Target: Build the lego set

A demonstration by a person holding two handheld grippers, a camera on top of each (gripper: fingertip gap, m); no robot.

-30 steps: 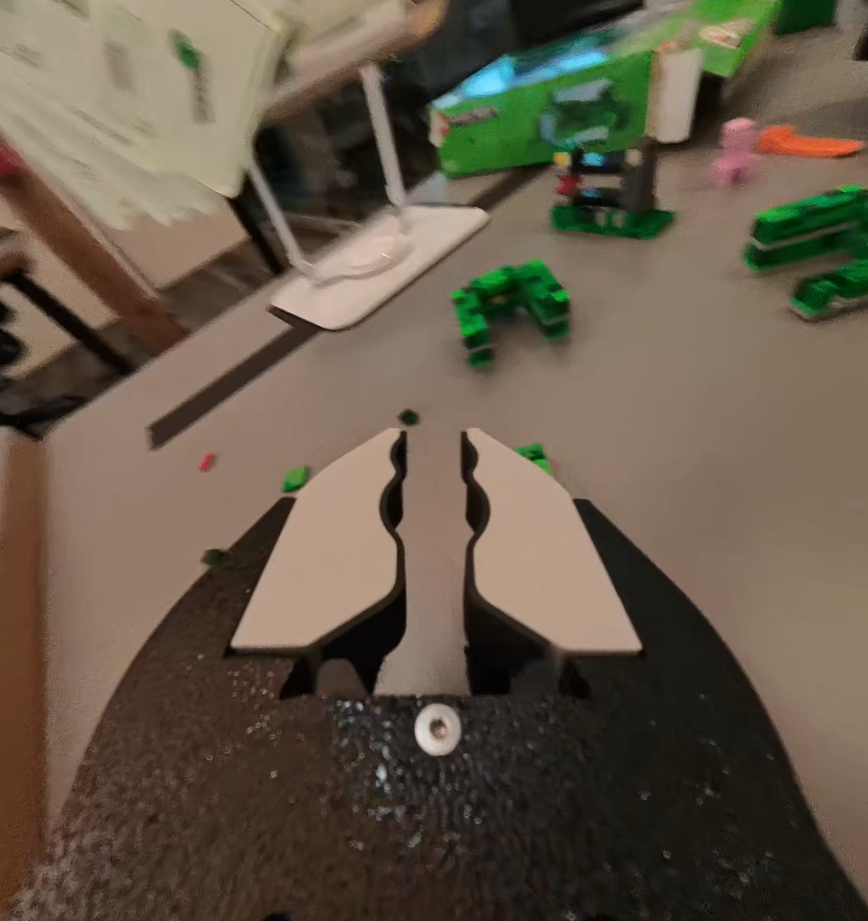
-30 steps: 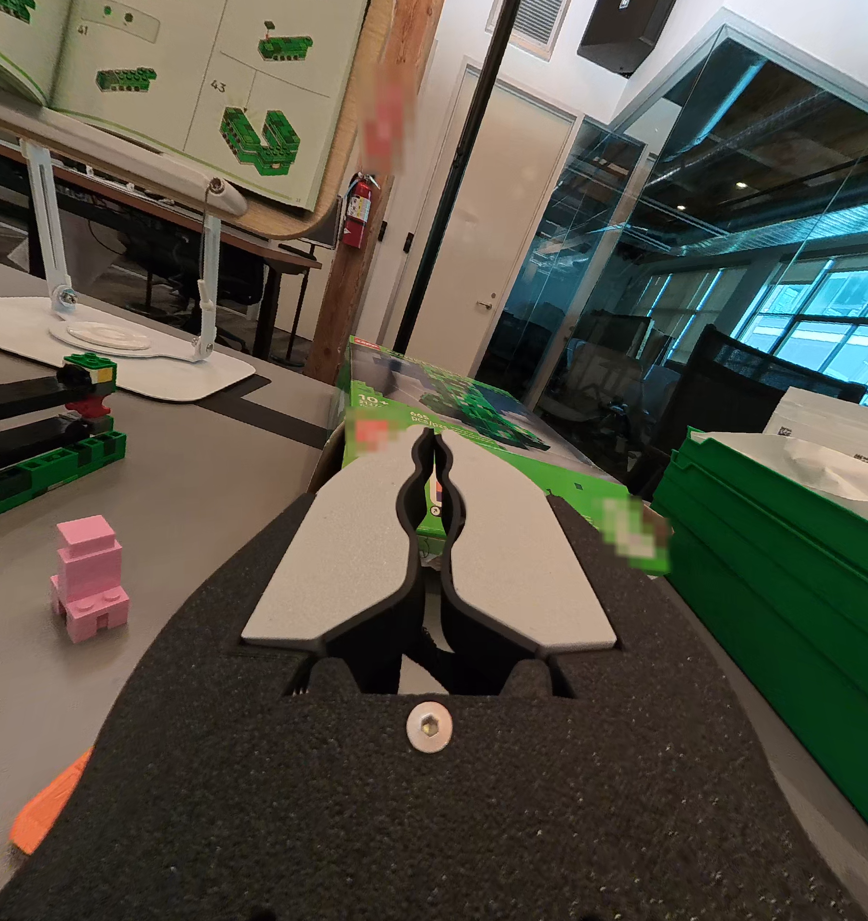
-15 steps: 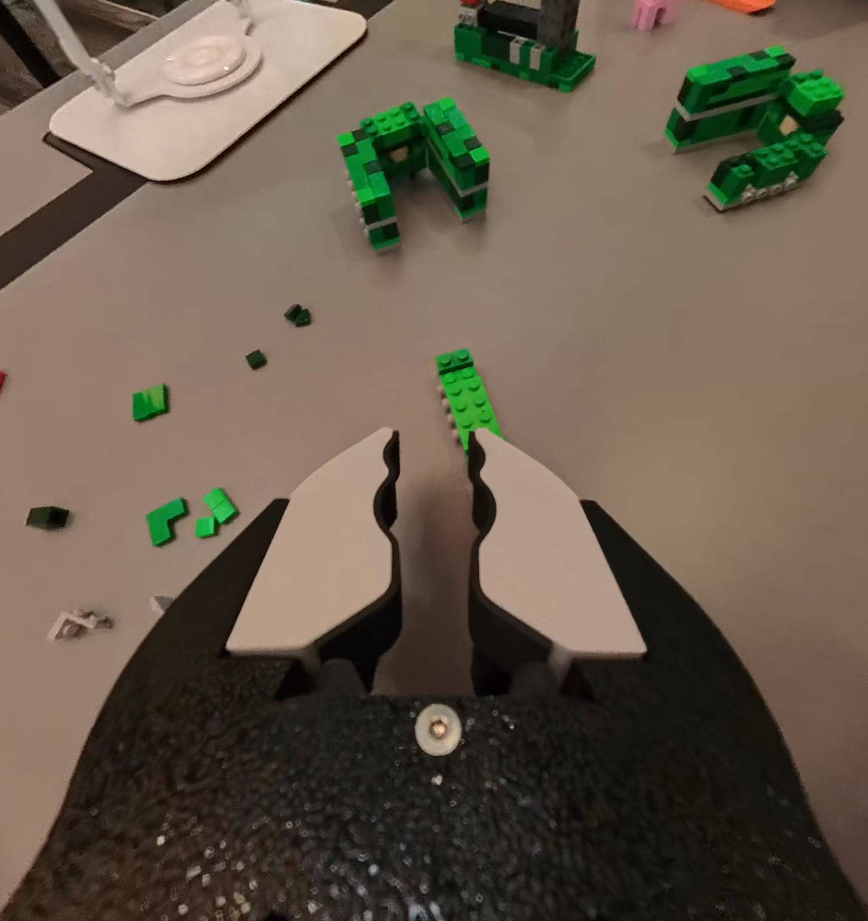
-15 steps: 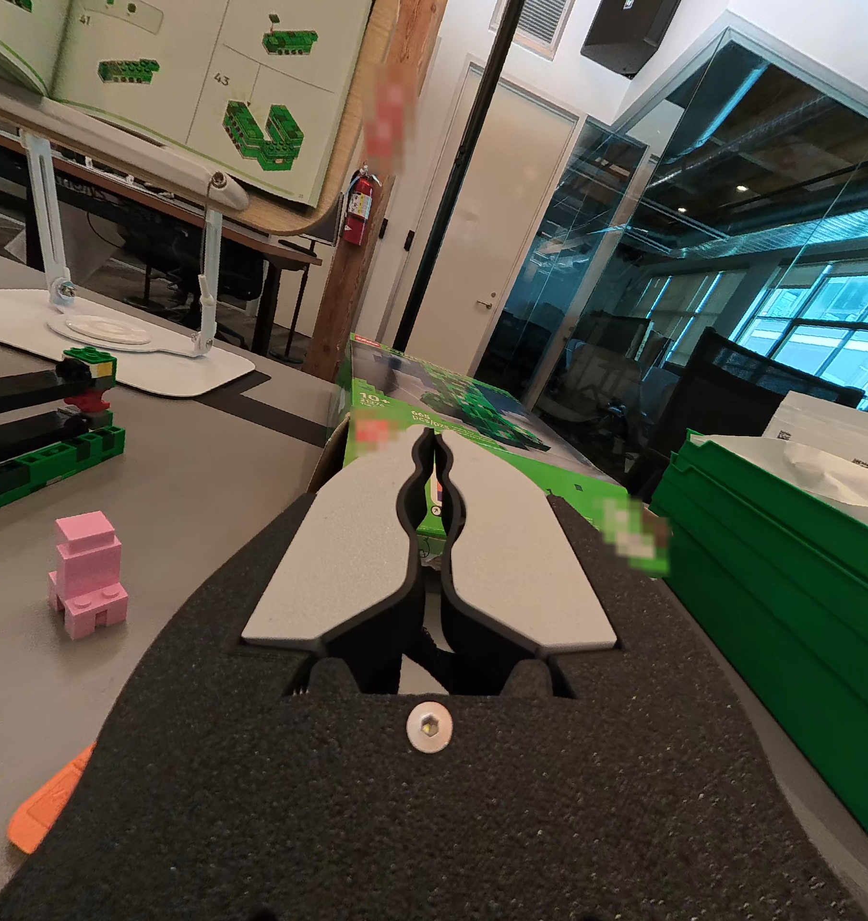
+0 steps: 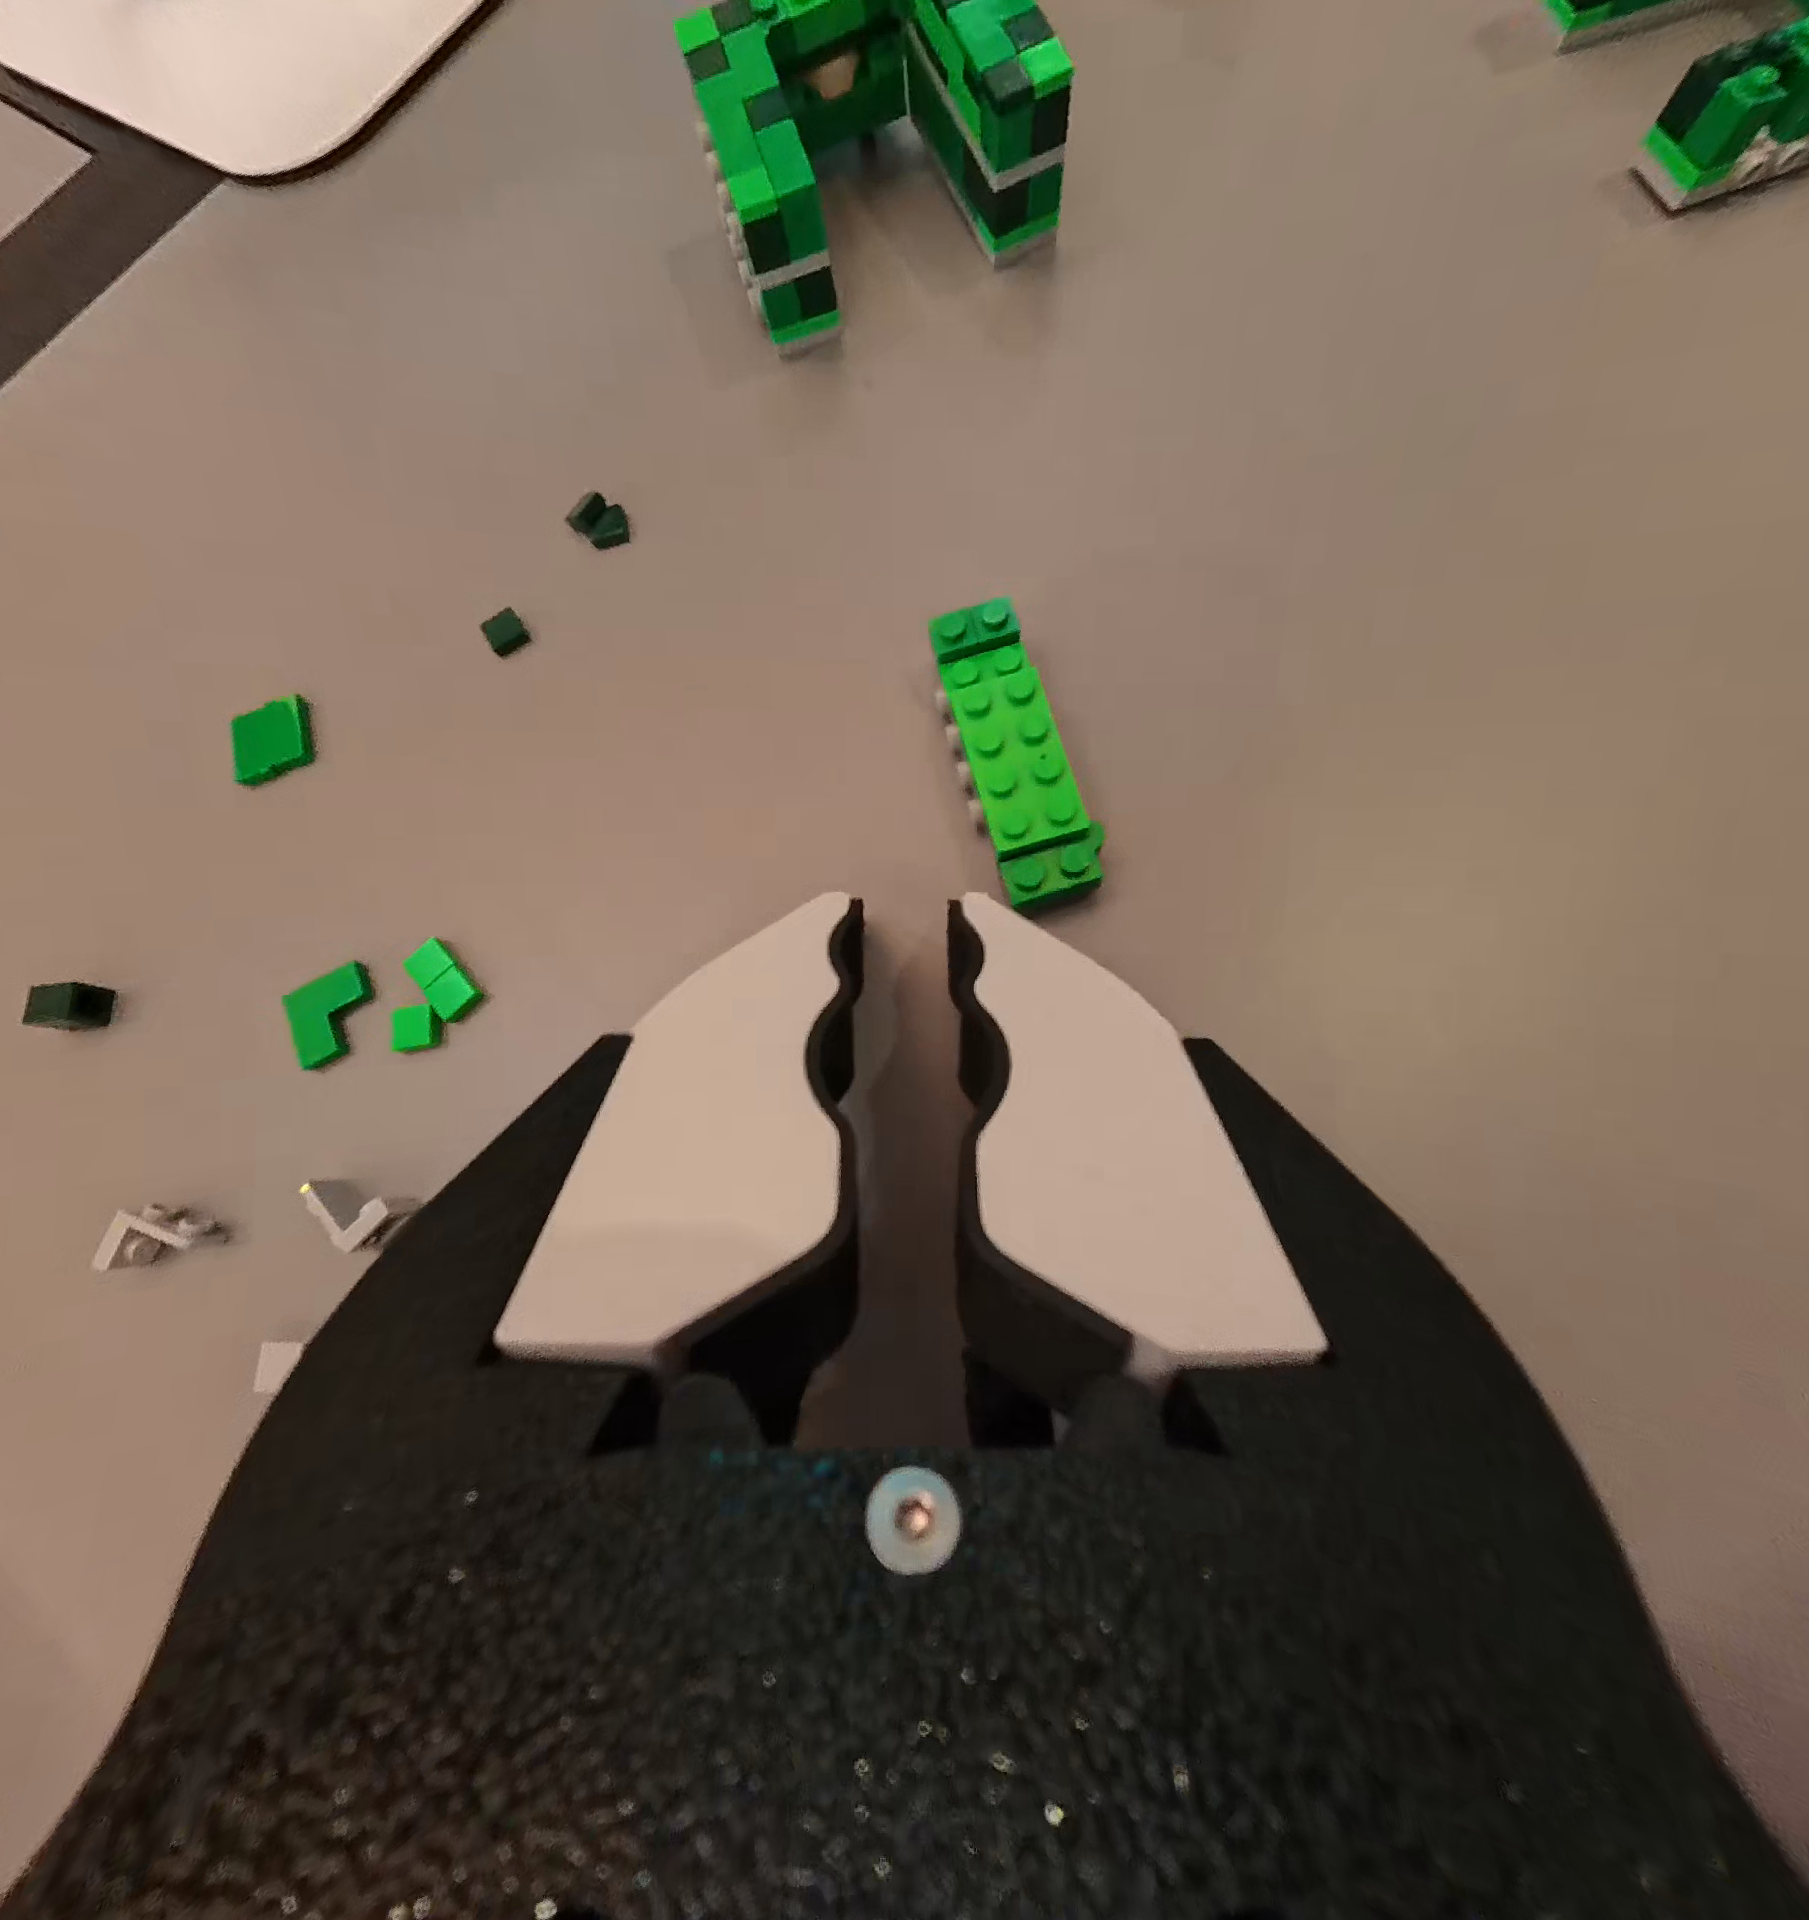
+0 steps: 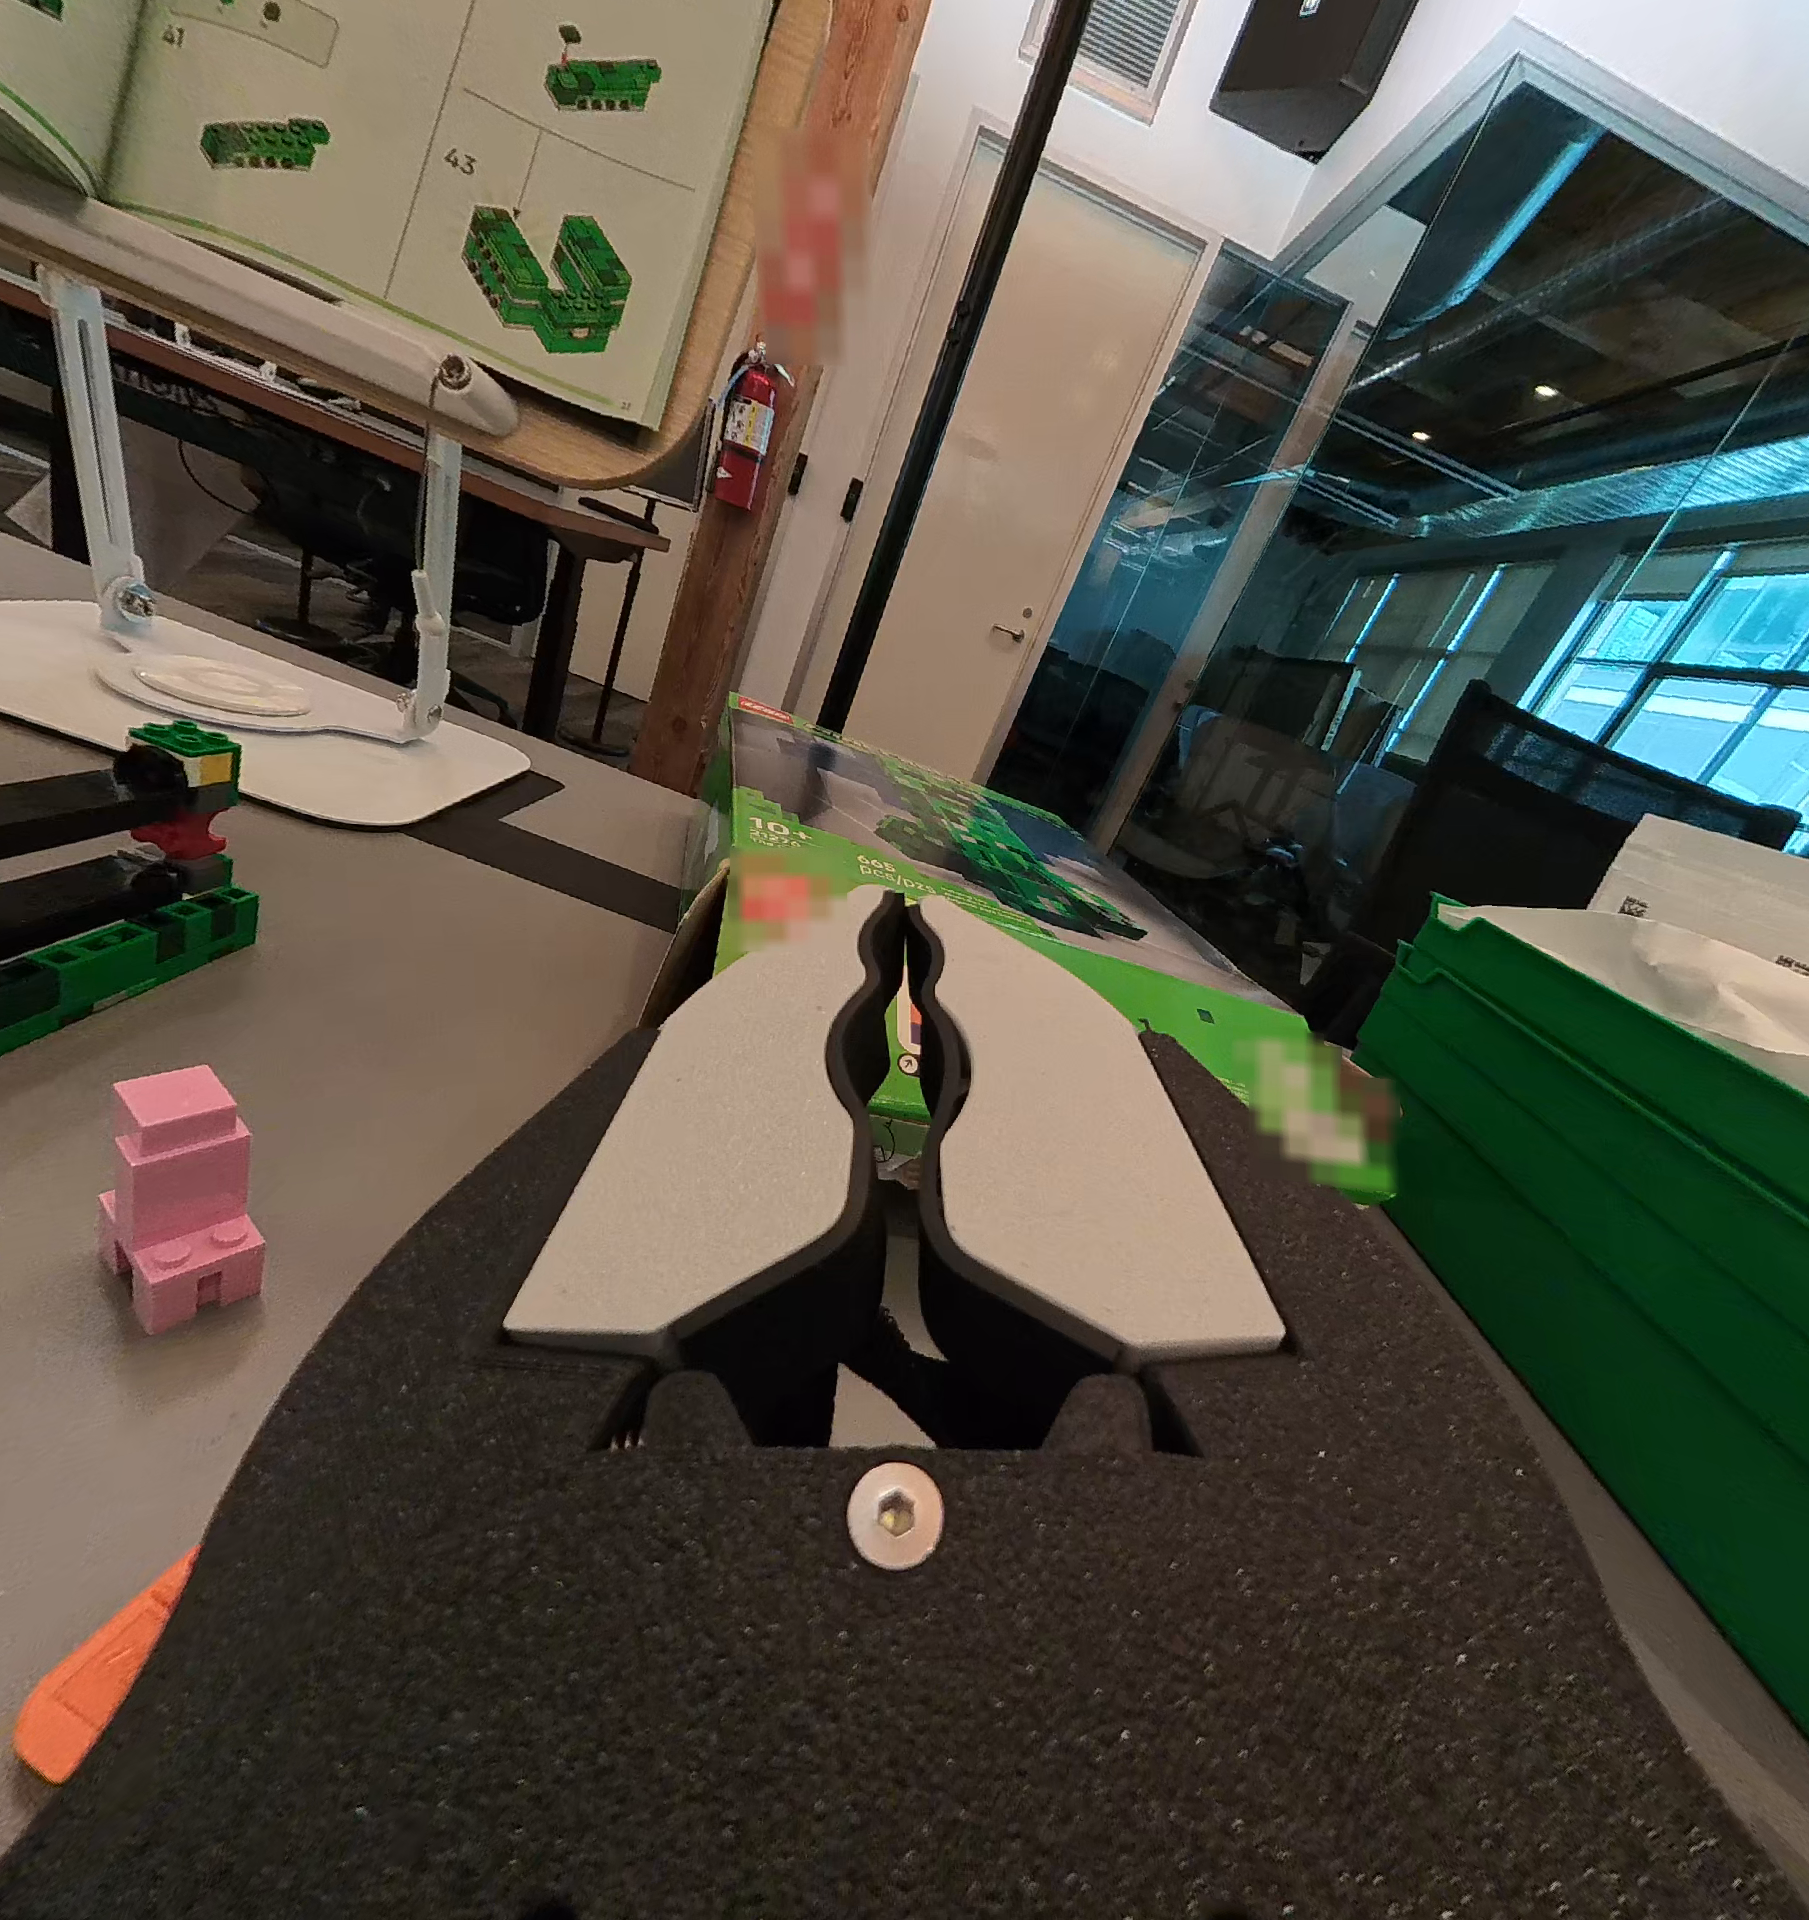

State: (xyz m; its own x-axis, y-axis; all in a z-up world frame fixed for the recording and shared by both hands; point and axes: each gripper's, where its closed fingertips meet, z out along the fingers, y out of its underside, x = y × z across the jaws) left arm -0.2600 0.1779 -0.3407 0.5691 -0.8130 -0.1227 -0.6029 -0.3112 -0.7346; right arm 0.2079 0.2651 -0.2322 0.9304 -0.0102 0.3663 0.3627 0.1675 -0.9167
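In the left wrist view, my left gripper [image 5: 905, 912] hangs over the grey table [image 5: 1399, 727], its jaws a narrow gap apart and empty. A long green plate assembly [image 5: 1016, 756] lies just ahead and right of the fingertips. Beyond it stands a U-shaped green build [image 5: 879, 156]. Small loose green pieces [image 5: 380, 1003] lie to the left. In the right wrist view, my right gripper [image 6: 902, 912] is shut and empty, held above the table and pointing at the green set box [image 6: 983, 883].
Another green build [image 5: 1752, 125] sits far right. Grey bracket pieces [image 5: 162, 1236] lie at left. A pink brick figure [image 6: 181, 1210], a black-and-green build [image 6: 79, 883], an orange tool [image 6: 100, 1673], green bins [image 6: 1658, 1195] and an instruction book [image 6: 380, 177] on a white stand [image 6: 256, 717] show. My right fingertips sit around 50 cm from my left ones.
My left gripper has tipped down and moved forward over the table, so the green plate assembly and loose pieces now lie close ahead. The right gripper has barely moved.
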